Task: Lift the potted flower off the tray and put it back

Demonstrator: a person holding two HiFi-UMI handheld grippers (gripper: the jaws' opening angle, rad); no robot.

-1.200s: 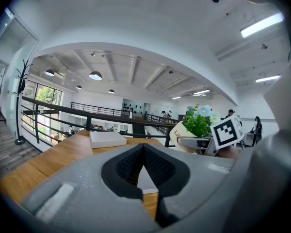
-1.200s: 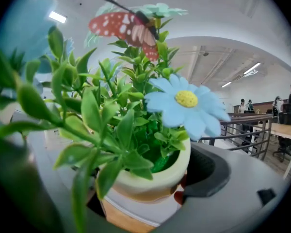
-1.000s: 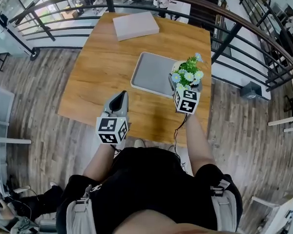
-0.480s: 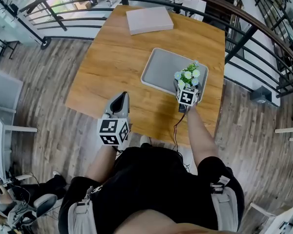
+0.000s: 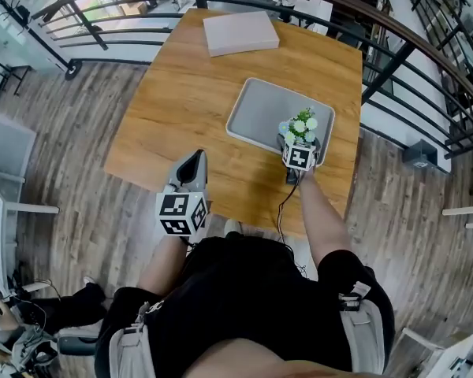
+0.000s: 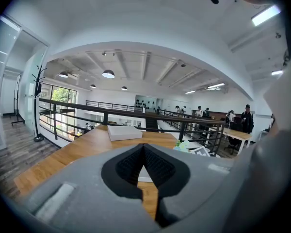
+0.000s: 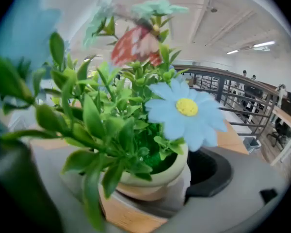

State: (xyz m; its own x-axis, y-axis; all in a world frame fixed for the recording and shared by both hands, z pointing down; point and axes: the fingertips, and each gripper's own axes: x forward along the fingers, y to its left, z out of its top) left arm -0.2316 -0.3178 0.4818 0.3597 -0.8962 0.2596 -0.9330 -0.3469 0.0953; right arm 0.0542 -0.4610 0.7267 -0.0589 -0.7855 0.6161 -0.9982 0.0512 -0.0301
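Note:
The potted flower (image 5: 300,124), a small cream pot (image 7: 153,176) with green leaves and pale blue and white blossoms, is at the near right corner of the grey tray (image 5: 260,109). My right gripper (image 5: 299,140) is shut on the pot, and the blossoms hide its fingertips in the head view. Whether the pot rests on the tray cannot be told. In the right gripper view the plant fills the picture, with wood showing under the pot. My left gripper (image 5: 195,157) is shut and holds nothing, near the table's front edge, left of the tray.
The tray lies on a wooden table (image 5: 181,93). A flat white box (image 5: 240,31) sits at the table's far edge. A dark curved railing (image 5: 378,30) runs behind and to the right of the table. Wooden floor surrounds it.
My right gripper has gone down with the potted flower at the tray's near right corner. The left gripper has stayed where it was.

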